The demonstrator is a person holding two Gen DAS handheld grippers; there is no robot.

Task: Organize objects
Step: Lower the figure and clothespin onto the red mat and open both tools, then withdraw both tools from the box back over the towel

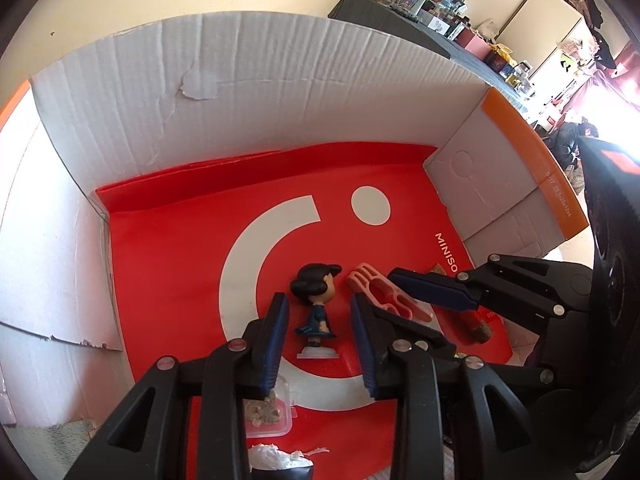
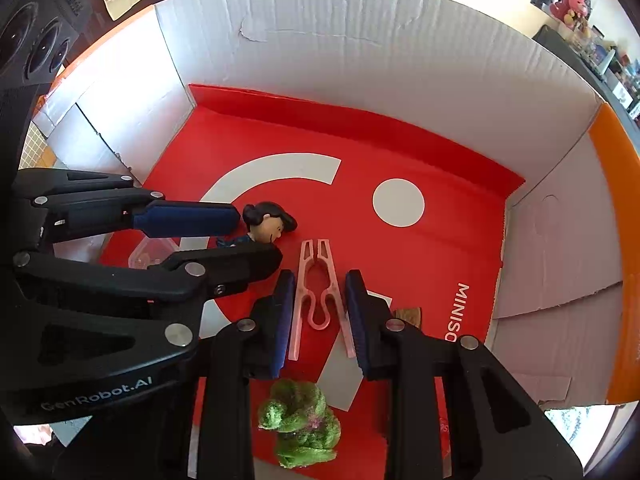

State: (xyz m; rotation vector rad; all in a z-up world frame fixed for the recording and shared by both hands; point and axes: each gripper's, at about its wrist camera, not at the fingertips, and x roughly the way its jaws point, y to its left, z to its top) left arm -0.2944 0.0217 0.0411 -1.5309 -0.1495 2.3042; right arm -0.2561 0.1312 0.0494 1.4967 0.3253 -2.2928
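Left gripper (image 1: 320,332) had its blue pads apart with clear gaps either side of the figurine (image 1: 317,312) — nothing pressed. Right gripper (image 2: 320,312) straddled the pink clothes peg (image 2: 316,292), pads parted, not visibly touching it. Both items lay near each other on the red liner (image 2: 440,248) inside the cardboard box (image 2: 360,40).

Figurine looked like hard, light plastic, big head over a small clear base — probably top-heavy; the torso seems the safer hold. Peg thin, springy, likely slippery; best taken across its two legs.

Green fuzzy lump (image 2: 300,416) sat nearer the camera. Small clear tub (image 1: 272,412) below the left pads. Cluttered shelves (image 1: 432,0) beyond, daylight at the right edge.
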